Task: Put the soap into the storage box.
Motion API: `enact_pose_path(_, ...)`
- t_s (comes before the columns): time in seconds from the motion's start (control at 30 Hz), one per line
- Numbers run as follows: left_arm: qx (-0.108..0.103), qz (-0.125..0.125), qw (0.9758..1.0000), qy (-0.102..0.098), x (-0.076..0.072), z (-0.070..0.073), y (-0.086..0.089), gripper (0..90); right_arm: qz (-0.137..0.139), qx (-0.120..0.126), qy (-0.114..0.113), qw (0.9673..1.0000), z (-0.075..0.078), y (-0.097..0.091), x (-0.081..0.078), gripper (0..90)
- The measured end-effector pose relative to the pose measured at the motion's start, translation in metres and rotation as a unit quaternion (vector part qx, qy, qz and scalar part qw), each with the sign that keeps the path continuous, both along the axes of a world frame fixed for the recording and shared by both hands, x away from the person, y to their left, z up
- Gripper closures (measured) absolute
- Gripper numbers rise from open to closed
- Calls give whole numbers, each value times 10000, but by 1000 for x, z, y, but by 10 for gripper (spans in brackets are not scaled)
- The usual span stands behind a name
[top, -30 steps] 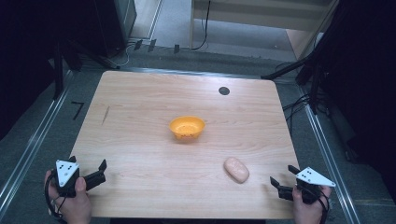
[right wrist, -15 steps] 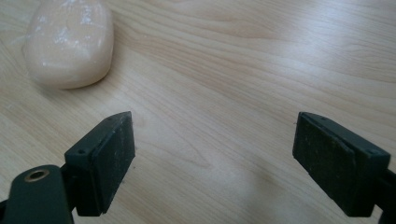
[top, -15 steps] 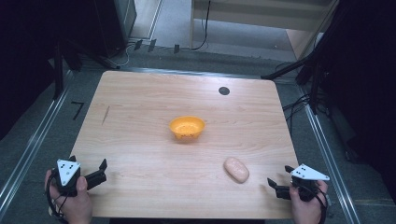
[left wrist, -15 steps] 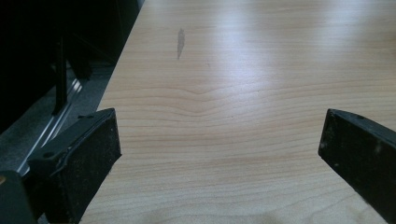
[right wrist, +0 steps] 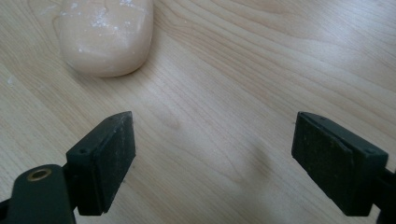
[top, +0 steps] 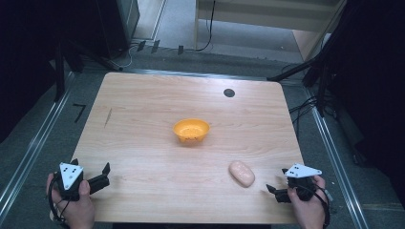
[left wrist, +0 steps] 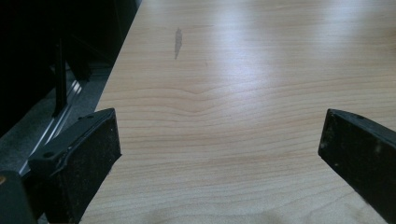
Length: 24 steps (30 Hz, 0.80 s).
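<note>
A: Nearest us, the right hand-held gripper (top: 277,193) sits low over the tabletop (top: 143,119) with its jaws apart and nothing between them; they have just been closing a little. The left hand-held gripper (top: 102,174) at the near left corner also stands apart and empty.

B: And the pale bun-shaped lump (right wrist: 106,35)?

A: It lies flat on the wood just ahead of the right jaws and to their left, not touching them. The dusty, rounded surface suggests something soft and light, probably doughy, so it may dent or slip.

B: So take it across the narrow sides, gently. Beyond it?

A: The orange bowl (top: 191,130) stands mid-table, well apart.
</note>
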<state>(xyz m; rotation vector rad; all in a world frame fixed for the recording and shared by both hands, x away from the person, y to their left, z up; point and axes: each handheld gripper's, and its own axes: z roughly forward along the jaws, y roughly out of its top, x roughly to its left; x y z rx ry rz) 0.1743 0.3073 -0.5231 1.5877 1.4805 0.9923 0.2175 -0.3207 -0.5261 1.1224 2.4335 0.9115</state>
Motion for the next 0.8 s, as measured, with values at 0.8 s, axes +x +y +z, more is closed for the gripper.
enact_pose_path(0.8,60,-22,10000,38,1,0,-1,0,426,-427,524,9968,12,24,16,157)
